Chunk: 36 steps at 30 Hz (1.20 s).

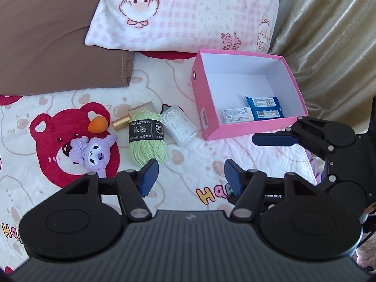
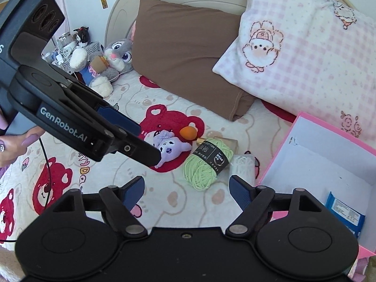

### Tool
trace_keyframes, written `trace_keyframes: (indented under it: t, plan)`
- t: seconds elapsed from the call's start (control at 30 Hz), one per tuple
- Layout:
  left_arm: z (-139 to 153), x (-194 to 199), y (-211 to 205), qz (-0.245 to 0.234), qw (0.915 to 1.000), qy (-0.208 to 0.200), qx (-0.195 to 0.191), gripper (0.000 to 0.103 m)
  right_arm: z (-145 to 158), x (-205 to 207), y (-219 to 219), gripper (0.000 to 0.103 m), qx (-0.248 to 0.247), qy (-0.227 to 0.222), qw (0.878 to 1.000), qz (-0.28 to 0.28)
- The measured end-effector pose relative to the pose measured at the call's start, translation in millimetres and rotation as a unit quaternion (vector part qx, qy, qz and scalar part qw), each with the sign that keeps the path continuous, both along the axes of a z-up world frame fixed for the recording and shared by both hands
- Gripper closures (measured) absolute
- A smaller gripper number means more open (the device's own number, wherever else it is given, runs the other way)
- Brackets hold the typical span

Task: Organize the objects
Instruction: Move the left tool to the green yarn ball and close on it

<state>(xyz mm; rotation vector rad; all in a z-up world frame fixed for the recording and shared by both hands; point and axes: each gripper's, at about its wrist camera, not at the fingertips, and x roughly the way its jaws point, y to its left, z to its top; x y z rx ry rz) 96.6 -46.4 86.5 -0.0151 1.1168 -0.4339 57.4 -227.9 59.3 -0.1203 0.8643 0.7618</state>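
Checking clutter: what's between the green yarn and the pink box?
A clear tub of white floss picks lies between the green yarn and the pink box, clearest in the left wrist view.

The pink box (image 1: pixel 249 94) sits open on the bed (image 1: pixel 258 155), three packets (image 1: pixel 252 112) in its near corner; left of the box lie a clear tub (image 1: pixel 179 124), green yarn (image 1: pixel 146 138), a purple plush (image 1: pixel 94 151)

Box (image 1: pixel 249 54): set on the bed (image 1: pixel 178 169), right of the loose items.
In box: packets (image 1: pixel 253 110), near corner.
Left of box: floss container (image 1: pixel 179 124), yarn (image 1: pixel 146 136), plush toy (image 1: pixel 94 151).
Behind: pillows (image 1: pixel 188 11).
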Motion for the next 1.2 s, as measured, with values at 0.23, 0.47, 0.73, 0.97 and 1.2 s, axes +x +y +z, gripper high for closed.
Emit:
trace_keyframes:
  t: [0.23, 0.47, 0.73, 0.97, 1.2]
  plan:
    - [-40, 20, 38, 0.017, 0.9997, -0.007, -0.017, 0.039, -49, 26, 34, 0.015, -0.017, 0.027, 0.999, -0.020]
    - [-91, 48, 53, 0.012, 0.9993, -0.001, -0.036, 0.039, -94, 55, 56, 0.015, -0.004, 0.054, 0.998, -0.032]
    - [-151, 88, 64, 0.005, 0.9949, 0.033, -0.096, 0.039, -138, 83, 67, 0.015, -0.012, 0.064, 0.996, -0.057]
    - [-189, 109, 66, -0.019, 0.9899, 0.048, -0.132, 0.039, -158, 90, 71, 0.015, 0.030, 0.065, 0.993, -0.096]
    - [-213, 119, 60, -0.010, 0.9893, 0.048, -0.138, 0.040, -166, 91, 91, 0.013, 0.025, 0.033, 0.992, -0.116]
